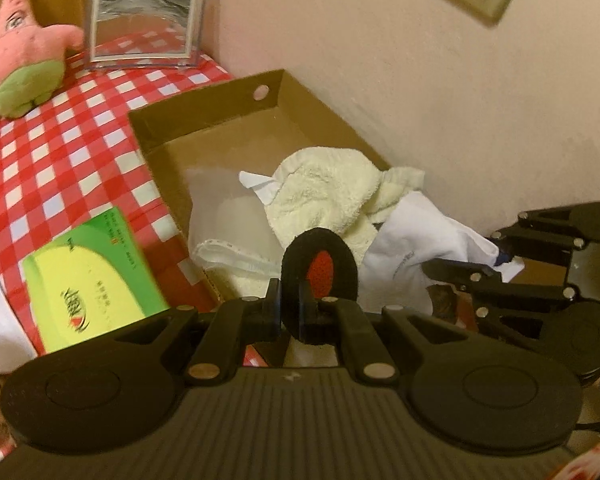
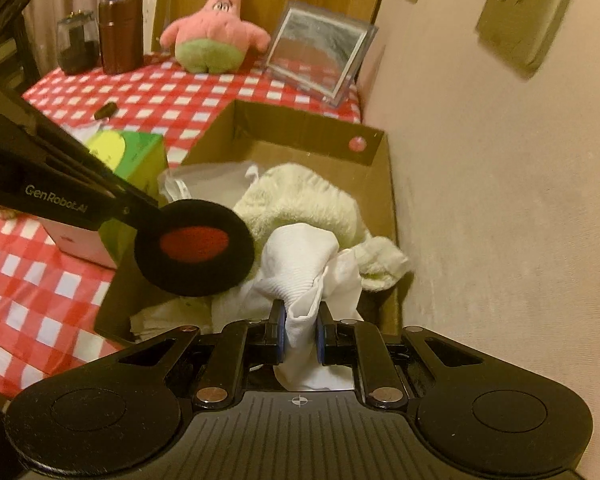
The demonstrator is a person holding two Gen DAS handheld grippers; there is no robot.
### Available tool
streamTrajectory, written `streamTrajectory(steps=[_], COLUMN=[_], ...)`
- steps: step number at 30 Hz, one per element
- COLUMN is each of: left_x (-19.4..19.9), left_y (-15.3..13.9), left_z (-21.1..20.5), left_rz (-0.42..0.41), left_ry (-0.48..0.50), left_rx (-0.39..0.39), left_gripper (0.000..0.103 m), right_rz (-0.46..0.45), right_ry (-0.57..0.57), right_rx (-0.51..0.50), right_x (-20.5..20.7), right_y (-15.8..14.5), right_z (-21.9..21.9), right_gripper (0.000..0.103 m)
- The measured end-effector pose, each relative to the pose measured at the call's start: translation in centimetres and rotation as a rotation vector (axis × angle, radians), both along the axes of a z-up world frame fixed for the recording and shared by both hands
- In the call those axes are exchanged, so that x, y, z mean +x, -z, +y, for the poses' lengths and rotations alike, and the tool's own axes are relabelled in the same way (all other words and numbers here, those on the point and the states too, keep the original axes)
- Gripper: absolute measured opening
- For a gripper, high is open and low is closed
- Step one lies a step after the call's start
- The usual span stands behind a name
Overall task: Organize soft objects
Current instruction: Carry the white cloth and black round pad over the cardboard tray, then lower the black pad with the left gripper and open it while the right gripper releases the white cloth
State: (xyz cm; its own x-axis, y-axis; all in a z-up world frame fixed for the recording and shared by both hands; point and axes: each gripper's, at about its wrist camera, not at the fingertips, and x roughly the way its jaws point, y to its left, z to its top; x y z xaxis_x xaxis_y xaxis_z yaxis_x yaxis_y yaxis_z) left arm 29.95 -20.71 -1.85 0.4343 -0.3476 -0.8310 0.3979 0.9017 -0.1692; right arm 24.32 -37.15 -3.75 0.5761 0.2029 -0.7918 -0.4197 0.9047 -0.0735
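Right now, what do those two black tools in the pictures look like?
Both are matte black plastic. The right gripper has blue pads, round bulges at each side and silver rivets on its link arms. The left gripper carries white "GenRobot.AI" lettering along its side.

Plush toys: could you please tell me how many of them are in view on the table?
1. A pink star-shaped plush toy stands at the far end of the checked tablecloth, left of the mirror. Others could be hidden under the cloths in the cardboard box.
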Motion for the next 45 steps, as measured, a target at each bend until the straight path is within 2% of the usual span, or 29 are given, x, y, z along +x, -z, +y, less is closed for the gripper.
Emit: streamTrajectory(steps=[7,19,25,26,28,30,33,35,45], left_x=[1.9,5.6,5.7,5.5,5.2,4.7,4.0,3.5,-0.4], left_y=[2.3,3.0,2.7,2.6,2.5,2.2,1.6,1.1,-2.3], left_z=[-1.1,0.1,0.2,0.2,0.3,0.4,0.7,0.9,2.4], left_rz=[0.001,-0.012,-0.012,-0.013,-0.013,-0.015,-0.028,-0.036,-0.085], left_ry=[0.055,0.013,0.020,0.020,0.020,0.021,0.019,0.014,-0.029], left_rx=[0.074,0.062,0.052,0.050,0.049,0.045,0.044,0.041,0.010], left_gripper=[0.006,0.007,0.010,0.012,0.025,0.030,0.034,0.037,0.043], right_rz=[0.048,-0.001,0.008,0.008,0.014,0.018,0.026,0.027,0.017], right_ry=[-0.019,0.008,0.010,0.013,0.014,0.016,0.017,0.017,0.045], right_rx=[-0.034,-0.030,-0.007,-0.002,0.014,0.019,0.029,0.036,0.044], right_x=[2.2,6.4,6.4,6.2,5.7,5.3,4.6,3.9,-0.6], right_y=[3.2,4.2,4.0,4.0,3.8,3.7,3.3,3.0,0.8], right_z=[1.1,2.0,1.7,1.6,1.2,1.1,0.8,0.7,0.2], right_gripper=[0.014,0.014,0.015,0.015,0.015,0.015,0.024,0.042,0.054])
